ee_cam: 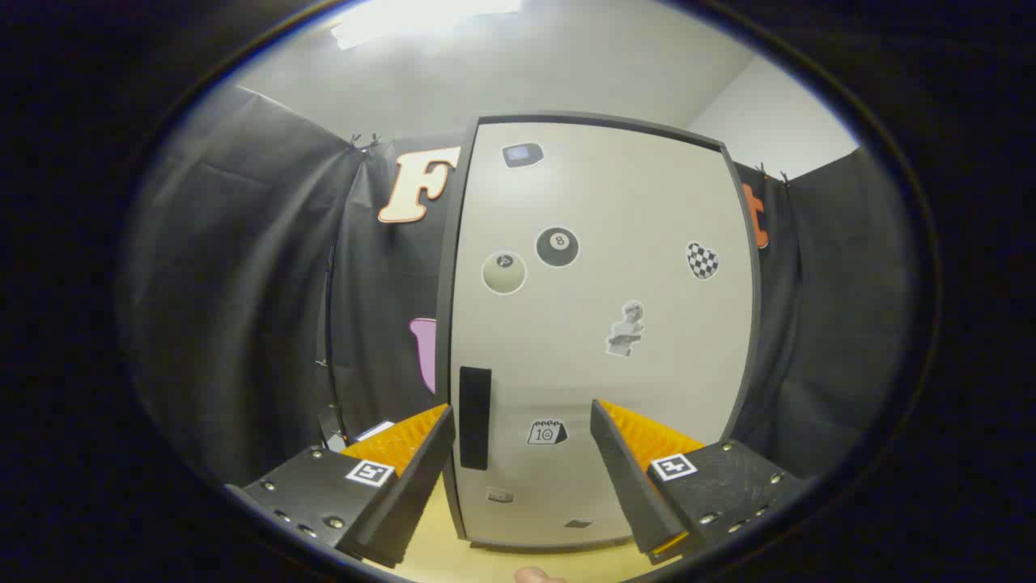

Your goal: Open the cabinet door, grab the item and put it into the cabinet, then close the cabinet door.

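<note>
2 fingers of the gripper (522,453) stand spread apart, holding nothing. Cabinet door (603,324) sits closed just ahead, its dark handle (475,417) between the fingers, nearer the left one.

Gripper (522,421) fingers spread wide, nothing between them. Cabinet (603,324) just ahead, door shut, upright on table (437,551). Black handle (475,417) on door's left edge, near left finger. Stickers on door: eight ball (558,246), checkered heart (702,260), bust (626,328).
</note>
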The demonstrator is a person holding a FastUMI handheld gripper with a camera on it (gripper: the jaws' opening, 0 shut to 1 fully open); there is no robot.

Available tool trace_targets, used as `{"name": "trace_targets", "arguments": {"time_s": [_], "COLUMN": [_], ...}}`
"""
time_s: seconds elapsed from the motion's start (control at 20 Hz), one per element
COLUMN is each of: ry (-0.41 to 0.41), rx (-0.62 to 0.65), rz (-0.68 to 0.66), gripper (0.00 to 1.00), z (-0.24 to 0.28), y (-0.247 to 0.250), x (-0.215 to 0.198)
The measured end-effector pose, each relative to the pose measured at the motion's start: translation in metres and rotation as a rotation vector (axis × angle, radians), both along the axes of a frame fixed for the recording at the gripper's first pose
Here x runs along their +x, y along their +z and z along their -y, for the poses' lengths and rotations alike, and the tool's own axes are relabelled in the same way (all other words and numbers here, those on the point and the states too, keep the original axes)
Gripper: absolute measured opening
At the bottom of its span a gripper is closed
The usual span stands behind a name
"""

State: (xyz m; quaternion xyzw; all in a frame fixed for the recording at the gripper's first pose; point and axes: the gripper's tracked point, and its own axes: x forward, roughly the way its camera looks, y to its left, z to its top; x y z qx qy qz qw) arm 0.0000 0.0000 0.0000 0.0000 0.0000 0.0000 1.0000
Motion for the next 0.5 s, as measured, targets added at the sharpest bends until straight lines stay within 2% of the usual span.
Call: {"name": "trace_targets", "arguments": {"time_s": [0.5], "ry": [0.014], "rx": [-0.011], "rz": [-0.032], "gripper": [0.99], "z": [-0.008], "y": [-0.010], "x": [0.016]}}
